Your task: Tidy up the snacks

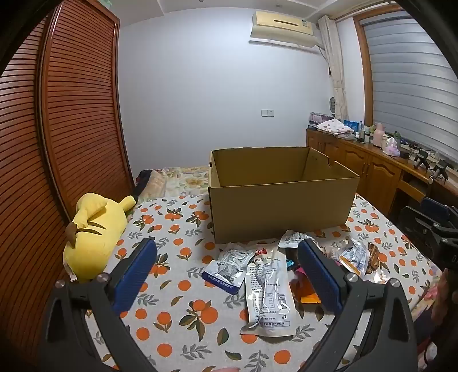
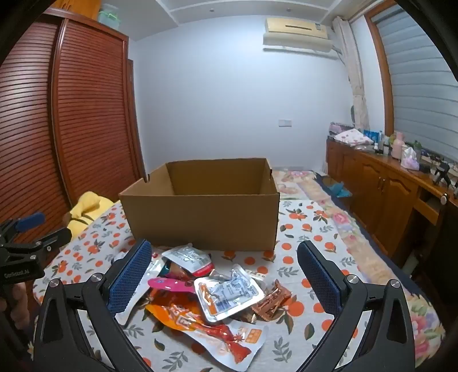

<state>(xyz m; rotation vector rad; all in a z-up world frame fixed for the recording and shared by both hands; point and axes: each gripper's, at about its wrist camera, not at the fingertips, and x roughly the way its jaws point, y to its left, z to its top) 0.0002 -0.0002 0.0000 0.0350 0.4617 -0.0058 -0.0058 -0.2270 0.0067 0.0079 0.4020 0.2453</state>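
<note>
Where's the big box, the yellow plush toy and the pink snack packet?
cardboard box (image 2: 200, 220): right wrist view, front wall.
yellow plush toy (image 1: 94, 237): left wrist view, body.
pink snack packet (image 2: 169, 284): right wrist view, middle.

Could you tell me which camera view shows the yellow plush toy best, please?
The left wrist view: the yellow plush toy lies whole beside the wardrobe. The right wrist view shows only part of it, past the cardboard box.

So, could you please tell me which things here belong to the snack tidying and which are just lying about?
Job:
- snack packets
- cardboard box
- left gripper, open
- right gripper, open

Lying about:
- yellow plush
- clutter on the sideboard
- air conditioner
</note>
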